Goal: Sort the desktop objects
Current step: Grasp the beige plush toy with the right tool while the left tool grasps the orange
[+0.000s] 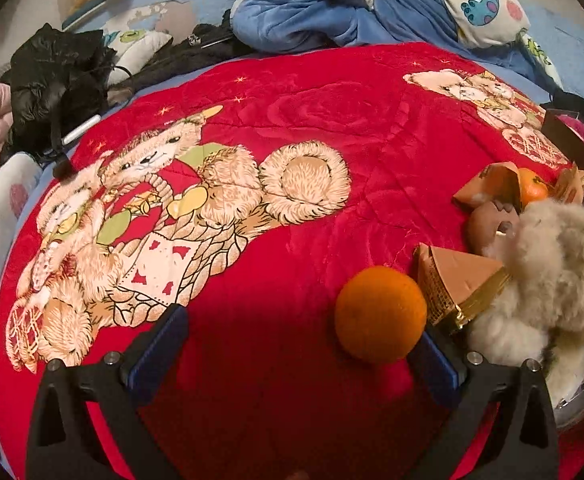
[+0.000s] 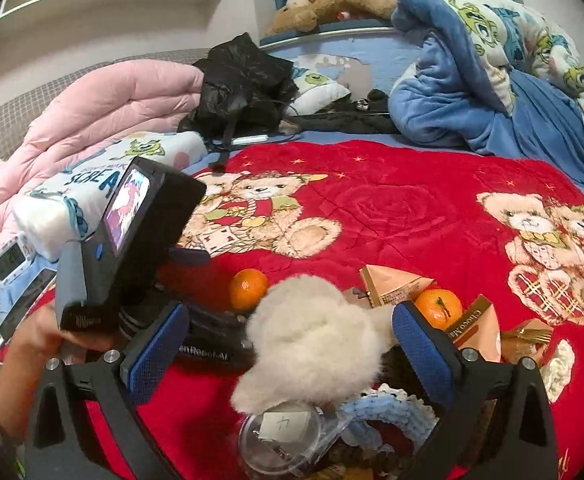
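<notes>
Now lining up on the near orange [image 1: 380,313]: it sits between the spread fingers of my left hand-held gripper [image 1: 300,344], hard against the right pad, nothing clenched yet. Judging this the reach-to-grasp step; next I'd centre on it, then close gently. Skin dimpled, round, firm-looking. Just right of it, a stiff cardboard wedge box [image 1: 456,280] and a fluffy cream plush [image 1: 548,276]. Right hand-held gripper [image 2: 292,348] hangs released over that plush [image 2: 316,336]. Everything rests on a red quilted blanket [image 1: 292,120].
</notes>
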Action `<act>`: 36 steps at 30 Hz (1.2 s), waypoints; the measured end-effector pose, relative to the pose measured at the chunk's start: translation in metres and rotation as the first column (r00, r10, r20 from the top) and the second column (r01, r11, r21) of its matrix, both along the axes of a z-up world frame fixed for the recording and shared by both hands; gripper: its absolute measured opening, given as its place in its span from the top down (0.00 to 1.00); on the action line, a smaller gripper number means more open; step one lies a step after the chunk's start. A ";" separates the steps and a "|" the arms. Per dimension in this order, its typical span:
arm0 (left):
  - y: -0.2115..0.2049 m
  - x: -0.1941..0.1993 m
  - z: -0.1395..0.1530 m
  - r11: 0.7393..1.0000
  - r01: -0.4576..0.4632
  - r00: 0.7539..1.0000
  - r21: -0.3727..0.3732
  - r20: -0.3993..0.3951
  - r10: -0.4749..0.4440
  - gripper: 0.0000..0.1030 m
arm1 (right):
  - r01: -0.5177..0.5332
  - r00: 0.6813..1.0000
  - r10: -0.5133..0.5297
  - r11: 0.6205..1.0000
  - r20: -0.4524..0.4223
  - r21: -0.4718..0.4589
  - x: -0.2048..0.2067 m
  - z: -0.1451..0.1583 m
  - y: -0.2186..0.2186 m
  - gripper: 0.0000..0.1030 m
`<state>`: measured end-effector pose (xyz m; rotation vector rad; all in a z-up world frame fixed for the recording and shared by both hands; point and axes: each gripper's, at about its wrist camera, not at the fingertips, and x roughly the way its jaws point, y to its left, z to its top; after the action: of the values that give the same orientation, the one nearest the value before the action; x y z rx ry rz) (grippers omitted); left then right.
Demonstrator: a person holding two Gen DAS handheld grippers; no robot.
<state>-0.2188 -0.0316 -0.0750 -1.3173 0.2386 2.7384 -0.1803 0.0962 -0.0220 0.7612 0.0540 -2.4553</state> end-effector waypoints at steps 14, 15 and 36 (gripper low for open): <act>0.001 0.001 0.002 1.000 0.000 1.000 0.021 0.008 0.000 0.00 | 0.083 0.994 -0.086 0.995 0.069 0.045 -0.014 -0.014 0.003 0.42; 0.001 0.001 0.002 1.000 0.000 1.000 0.020 0.008 0.000 0.00 | 0.082 0.994 -0.085 0.996 0.066 0.043 -0.013 -0.014 0.003 0.45; 0.027 0.017 0.016 0.992 0.116 0.990 -0.043 -0.073 -0.119 0.66 | 0.078 0.997 -0.079 0.996 0.025 0.036 0.014 -0.008 0.001 0.69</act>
<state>-0.2019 -0.0050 -0.0595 -1.1701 0.3651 2.6997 -0.1660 0.0977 -0.0303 0.8255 0.0582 -2.5243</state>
